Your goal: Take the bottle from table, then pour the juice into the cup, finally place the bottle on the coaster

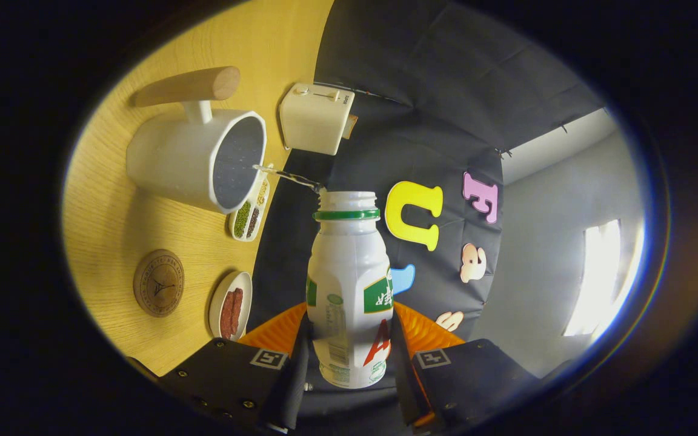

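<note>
Claw: pinching the bottle.
Stream: neck points at the cup (mid-pour).
Coaster: nearer, on tabletop.

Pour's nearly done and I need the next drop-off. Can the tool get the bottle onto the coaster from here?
Probably yes. The tool is shut on the bottle; the coaster lies bare beside the cup, with only a small dish close by.

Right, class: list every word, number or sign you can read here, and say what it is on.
Bottle, held in the shut gripper: label print too small to read.
Coaster: ring of lettering, too small to read.
Toaster: tiny mark on its side, blurred.
Nothing legible.
</note>
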Tool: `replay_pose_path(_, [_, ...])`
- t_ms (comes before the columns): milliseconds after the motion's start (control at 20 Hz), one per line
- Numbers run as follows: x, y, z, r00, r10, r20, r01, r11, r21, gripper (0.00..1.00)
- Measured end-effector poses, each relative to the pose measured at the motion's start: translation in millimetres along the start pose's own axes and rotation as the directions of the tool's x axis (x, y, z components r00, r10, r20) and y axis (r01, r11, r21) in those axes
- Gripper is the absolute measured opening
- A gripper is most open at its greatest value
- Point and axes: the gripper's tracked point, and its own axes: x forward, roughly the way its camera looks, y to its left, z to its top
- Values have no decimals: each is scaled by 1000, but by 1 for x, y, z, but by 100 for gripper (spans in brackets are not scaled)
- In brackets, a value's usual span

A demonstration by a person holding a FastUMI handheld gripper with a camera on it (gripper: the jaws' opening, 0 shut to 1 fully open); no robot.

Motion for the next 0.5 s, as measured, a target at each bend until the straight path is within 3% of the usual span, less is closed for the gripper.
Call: replay_pose_path(500, [-1,-9,0,1000,-22,9,22,998,-57,62])
